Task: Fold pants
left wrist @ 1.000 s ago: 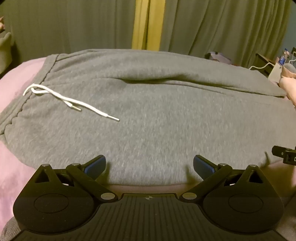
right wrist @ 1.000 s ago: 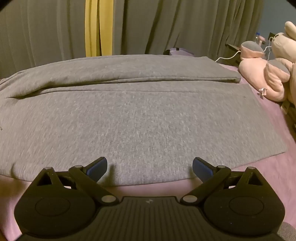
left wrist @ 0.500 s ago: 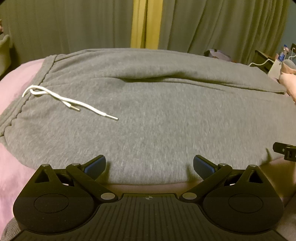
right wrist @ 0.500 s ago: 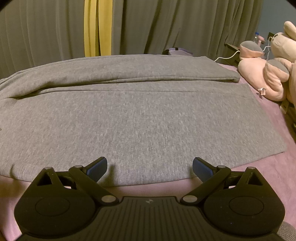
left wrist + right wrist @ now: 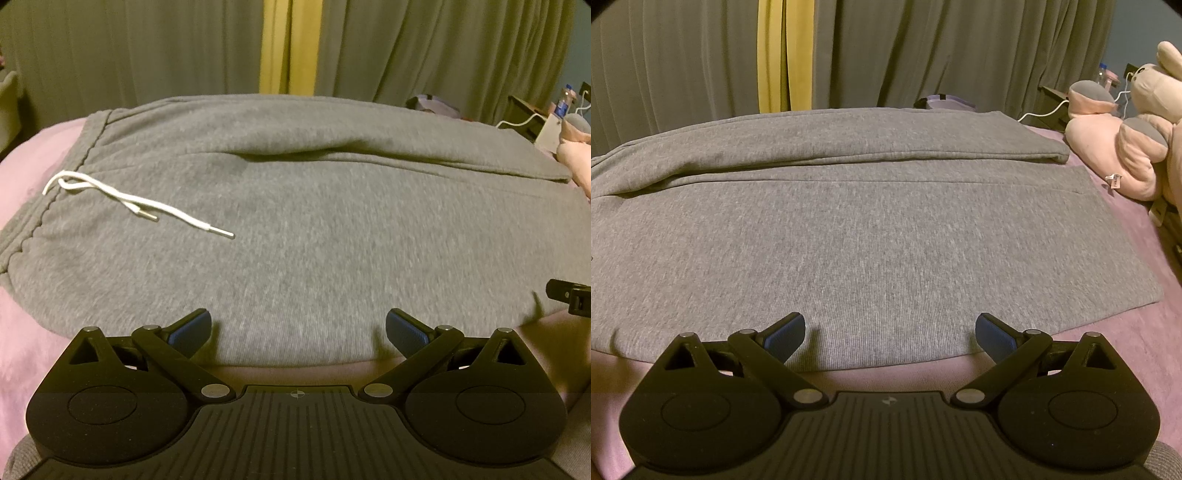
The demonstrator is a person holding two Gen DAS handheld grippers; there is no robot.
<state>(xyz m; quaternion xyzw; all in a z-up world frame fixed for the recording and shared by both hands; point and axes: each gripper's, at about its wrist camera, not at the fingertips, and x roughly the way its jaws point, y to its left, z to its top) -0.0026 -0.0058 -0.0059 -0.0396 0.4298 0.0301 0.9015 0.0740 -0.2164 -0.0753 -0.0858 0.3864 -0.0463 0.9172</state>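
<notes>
Grey sweatpants [image 5: 314, 236] lie flat across a pink bed, waistband at the left with a white drawstring [image 5: 122, 201] resting on the fabric. The far leg lies beside the near one, its cuff end at the right [image 5: 1049, 151]. My left gripper [image 5: 298, 332] is open, its blue pads hovering over the pants' near edge below the waist. My right gripper [image 5: 890, 334] is open too, just above the near hem of the front leg [image 5: 871, 258]. Nothing is between either pair of fingers. The tip of the right gripper [image 5: 570, 295] shows at the left view's right edge.
Pink bedding [image 5: 1137, 339] surrounds the pants. Pink and grey plush toys [image 5: 1123, 147] sit at the right end of the bed. Grey-green curtains [image 5: 960, 51] with a yellow strip hang behind. A white cable and a bottle [image 5: 561, 105] stand on a side table at far right.
Both grippers have stayed open and nearly still. The left view has crept slightly forward and left over the pants' near edge. The pants have not moved.
</notes>
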